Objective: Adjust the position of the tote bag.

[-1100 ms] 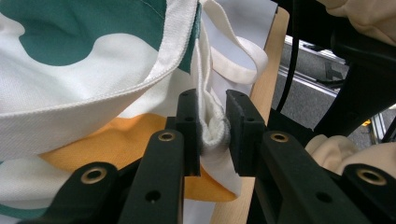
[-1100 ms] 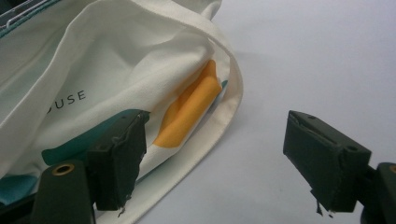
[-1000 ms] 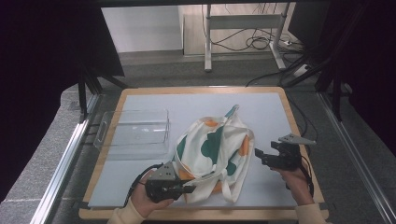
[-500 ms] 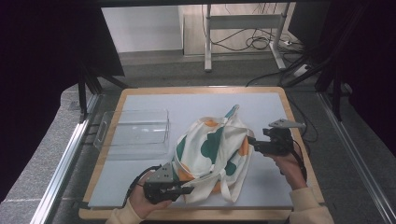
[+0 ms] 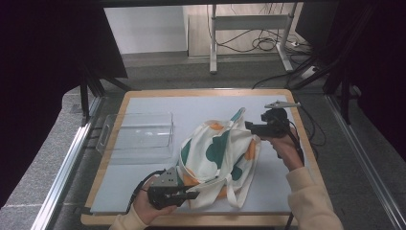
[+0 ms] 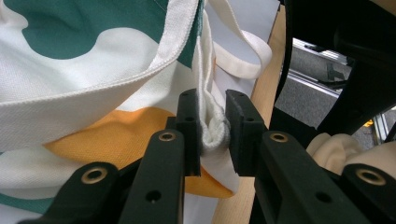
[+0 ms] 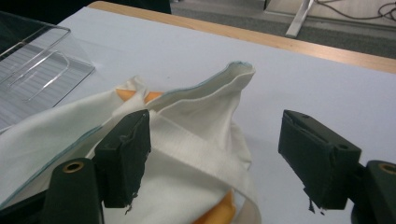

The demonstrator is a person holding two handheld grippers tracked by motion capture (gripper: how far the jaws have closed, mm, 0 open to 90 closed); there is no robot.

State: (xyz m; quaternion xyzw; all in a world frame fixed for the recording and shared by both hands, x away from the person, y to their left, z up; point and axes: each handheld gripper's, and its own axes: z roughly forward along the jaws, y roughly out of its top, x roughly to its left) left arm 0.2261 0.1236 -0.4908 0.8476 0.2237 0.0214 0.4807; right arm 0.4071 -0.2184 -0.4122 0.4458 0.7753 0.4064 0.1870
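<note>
A white cloth tote bag [image 5: 218, 155] with green and orange patches lies crumpled mid-table. My left gripper [image 5: 191, 194] at the bag's near-left corner is shut on a bunched fold of the bag [image 6: 214, 133], seen pinched between the pads in the left gripper view. My right gripper [image 5: 249, 125] hovers at the bag's far-right side, jaws wide open. In the right gripper view the bag's raised corner [image 7: 236, 77] and a white strap [image 7: 205, 154] lie between and ahead of the open pads [image 7: 126, 154].
A clear plastic tray [image 5: 139, 134] sits on the left of the white mat [image 5: 186, 108]. The wooden table edge [image 5: 191, 91] frames the mat. Metal rails run along both sides. A loose bag handle [image 5: 234, 191] trails toward the near edge.
My right gripper has moved away from the near-right, up and left toward the bag's far corner. The left gripper has stayed shut on the bag's near corner.
</note>
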